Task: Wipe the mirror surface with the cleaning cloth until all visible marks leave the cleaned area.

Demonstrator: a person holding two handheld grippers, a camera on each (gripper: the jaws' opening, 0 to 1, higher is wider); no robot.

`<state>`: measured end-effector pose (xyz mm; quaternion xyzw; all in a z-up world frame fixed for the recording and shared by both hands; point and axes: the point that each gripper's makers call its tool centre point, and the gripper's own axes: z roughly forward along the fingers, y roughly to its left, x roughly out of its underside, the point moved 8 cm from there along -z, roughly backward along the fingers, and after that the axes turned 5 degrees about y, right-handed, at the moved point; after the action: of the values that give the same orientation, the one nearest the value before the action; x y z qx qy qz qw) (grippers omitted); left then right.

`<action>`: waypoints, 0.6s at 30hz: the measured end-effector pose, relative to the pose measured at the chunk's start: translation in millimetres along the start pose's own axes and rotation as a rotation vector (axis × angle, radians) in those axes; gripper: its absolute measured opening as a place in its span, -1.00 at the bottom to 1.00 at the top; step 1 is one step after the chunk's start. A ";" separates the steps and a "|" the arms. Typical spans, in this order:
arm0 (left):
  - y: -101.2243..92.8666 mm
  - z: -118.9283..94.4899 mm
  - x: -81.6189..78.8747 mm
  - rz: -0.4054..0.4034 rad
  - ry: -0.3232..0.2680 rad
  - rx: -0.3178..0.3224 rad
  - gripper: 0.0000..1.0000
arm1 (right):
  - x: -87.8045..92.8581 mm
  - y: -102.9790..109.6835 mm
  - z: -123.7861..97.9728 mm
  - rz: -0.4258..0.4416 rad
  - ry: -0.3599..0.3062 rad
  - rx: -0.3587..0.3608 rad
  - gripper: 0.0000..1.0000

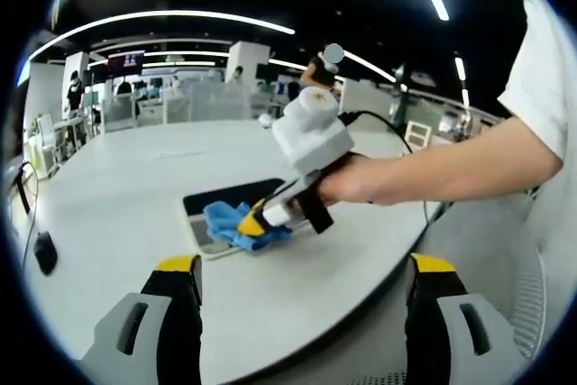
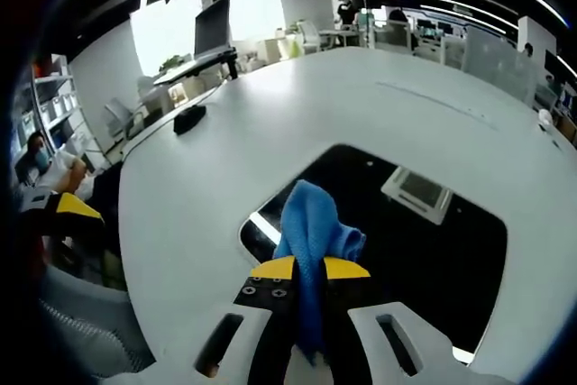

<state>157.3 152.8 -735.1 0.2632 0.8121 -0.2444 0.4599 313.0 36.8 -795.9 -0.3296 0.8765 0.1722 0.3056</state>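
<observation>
Opposed views, shared mirror (image 1: 233, 207)

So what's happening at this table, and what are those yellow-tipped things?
A person is cleaning a mirror lying flat on a white table. The right gripper is shut on a blue cloth and presses it onto the mirror near one edge. The left gripper is open, held back at the table's edge, holding nothing.

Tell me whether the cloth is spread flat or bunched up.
Bunched up: the blue cloth stands in a crumpled wad, pinched by the right gripper over the mirror.
</observation>
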 end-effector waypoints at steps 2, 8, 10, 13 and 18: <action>-0.2 0.0 0.1 0.000 0.000 -0.001 0.88 | 1.0 -1.4 -0.7 0.001 -0.001 0.002 -0.91; -0.1 0.0 0.5 0.000 0.001 -0.001 0.88 | 5.0 -7.5 -5.4 0.017 0.001 0.006 -0.91; -0.1 -0.1 0.6 0.000 0.001 -0.001 0.89 | 6.7 -9.5 -7.3 0.016 0.004 0.010 -0.91; -0.2 -0.2 0.7 0.001 0.001 -0.002 0.88 | 10.0 -15.1 -10.6 0.022 0.006 0.017 -0.91; 0.0 -0.3 0.6 0.002 0.001 -0.004 0.88 | 13.1 -18.5 -14.3 0.034 0.004 0.029 -0.91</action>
<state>156.8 153.1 -735.6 0.2631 0.8125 -0.2423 0.4604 311.8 10.0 -795.5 -0.3104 0.8851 0.1641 0.3054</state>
